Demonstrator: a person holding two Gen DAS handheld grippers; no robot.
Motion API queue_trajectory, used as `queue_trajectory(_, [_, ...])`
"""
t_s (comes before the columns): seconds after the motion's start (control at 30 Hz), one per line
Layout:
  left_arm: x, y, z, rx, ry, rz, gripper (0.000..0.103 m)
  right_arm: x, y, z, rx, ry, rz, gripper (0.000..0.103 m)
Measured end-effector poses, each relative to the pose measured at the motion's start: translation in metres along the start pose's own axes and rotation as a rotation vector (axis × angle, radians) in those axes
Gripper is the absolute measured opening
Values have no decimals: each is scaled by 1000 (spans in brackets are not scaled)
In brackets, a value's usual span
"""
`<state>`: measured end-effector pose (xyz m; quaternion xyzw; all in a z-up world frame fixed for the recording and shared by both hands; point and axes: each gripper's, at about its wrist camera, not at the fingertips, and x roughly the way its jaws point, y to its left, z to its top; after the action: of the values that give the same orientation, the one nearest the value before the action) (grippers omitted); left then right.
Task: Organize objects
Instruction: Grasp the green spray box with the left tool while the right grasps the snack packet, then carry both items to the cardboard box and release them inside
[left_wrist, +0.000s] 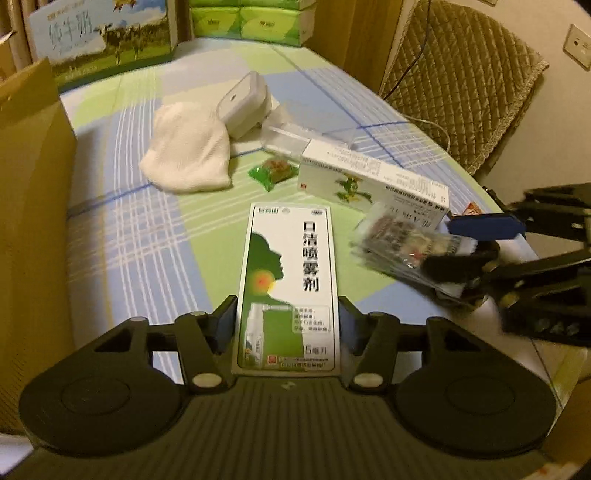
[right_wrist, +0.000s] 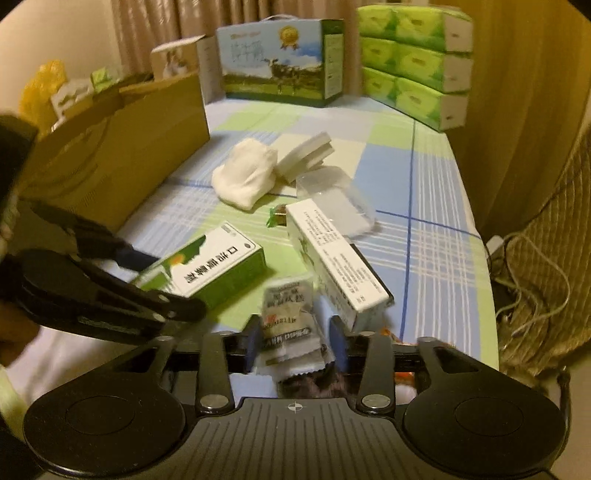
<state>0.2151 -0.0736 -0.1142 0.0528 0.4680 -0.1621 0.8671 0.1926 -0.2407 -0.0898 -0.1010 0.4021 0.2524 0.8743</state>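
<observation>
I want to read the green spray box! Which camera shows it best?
The left wrist view: the green spray box fills the middle, front face up, held between the left gripper's fingers. The right wrist view shows it smaller, slanted, lettering upside down.

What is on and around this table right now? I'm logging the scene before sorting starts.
spray box: 1, green and white, between the left gripper's fingers
sachet bundle: 1, white and clear, between the right gripper's fingers
long medicine box: 1, white, mid table
candy: 1, green wrapper, beside the long box
cloth: 1, white, mid table
clear container: 1, behind the long box
grey case: 1, behind the cloth
milk carton: 1, blue and green, far end
tissue packs: stack, green, far corner
cardboard box: 1, brown, table edge
chair: 1, quilted tan
left gripper: black
right gripper: black
</observation>
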Motion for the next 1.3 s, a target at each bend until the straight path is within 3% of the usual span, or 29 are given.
queue_trajectory(0.23, [7, -1, 8, 24, -14, 5, 52, 21, 4, -2, -36, 30, -4, 47])
queue_trajectory(0.3, [10, -1, 6, 33, -1, 6, 51, 21, 5, -3, -47, 26, -21, 39])
queue_trajectory(0.83, [-51, -3, 17, 16, -69, 3, 50, -36, 16, 17, 25, -55, -20, 32])
queue_trajectory(1.07, [-112, 12, 33, -7, -169, 30, 50, -82, 44, 62, 9, -180, 11, 32])
queue_trajectory(1.3, [-183, 67, 37, -48, -249, 146, 50, -104, 100, 125, -3, -305, 128, 32])
